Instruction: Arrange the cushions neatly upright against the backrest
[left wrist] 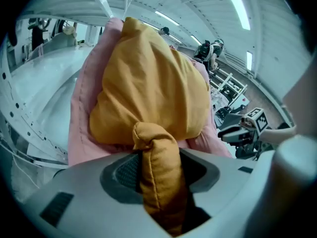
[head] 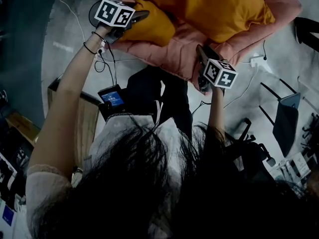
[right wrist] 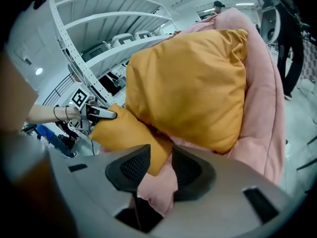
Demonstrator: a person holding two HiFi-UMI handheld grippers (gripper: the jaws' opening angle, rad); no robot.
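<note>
Two orange cushions lie on a pink padded seat [head: 174,54]: a large one [head: 214,9] and a smaller one [head: 149,29] at its left. My left gripper [head: 139,17] is shut on a corner of the smaller cushion [left wrist: 157,172], which fills the gap between its pads. My right gripper [head: 201,50] is at the seat's near edge, shut on a fold of the pink fabric [right wrist: 157,190]. The smaller cushion's [right wrist: 131,135] other corner touches its jaw tips. In the right gripper view the large cushion [right wrist: 193,83] leans on the pink backrest [right wrist: 260,98], and the left gripper [right wrist: 106,114] shows on the far corner.
Cables run across the grey floor around the seat, with a white power strip [head: 256,61] at the right. A black device with a lit screen [head: 113,98] and a wooden piece [head: 84,118] sit near my feet. Dark frames and a chair [head: 286,118] stand at the right. White shelving [right wrist: 99,43] is behind.
</note>
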